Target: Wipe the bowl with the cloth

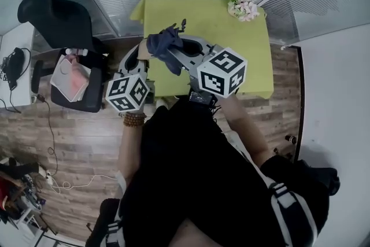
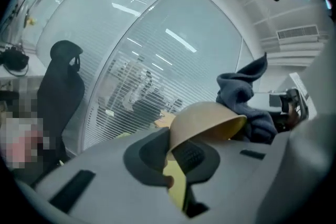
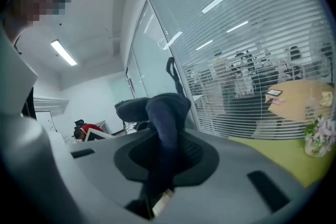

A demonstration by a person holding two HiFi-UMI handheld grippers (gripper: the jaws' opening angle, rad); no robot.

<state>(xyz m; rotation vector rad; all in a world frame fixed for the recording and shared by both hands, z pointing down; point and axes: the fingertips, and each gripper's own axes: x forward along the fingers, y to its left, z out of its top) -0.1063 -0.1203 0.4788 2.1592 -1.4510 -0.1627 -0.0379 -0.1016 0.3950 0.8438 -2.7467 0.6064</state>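
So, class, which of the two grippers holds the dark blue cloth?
The right gripper, jaws shut on the cloth; the left gripper instead clamps the rim of the tan bowl.

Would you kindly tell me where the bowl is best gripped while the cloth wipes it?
Probably by its thin rim, as the left claw pinches the bowl now, coming from the side opposite the cloth. The wall is thin enough to pinch, and the hollow is left free for wiping.

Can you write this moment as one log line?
left gripper: shut on bowl | right gripper: shut on cloth | cloth beside bowl
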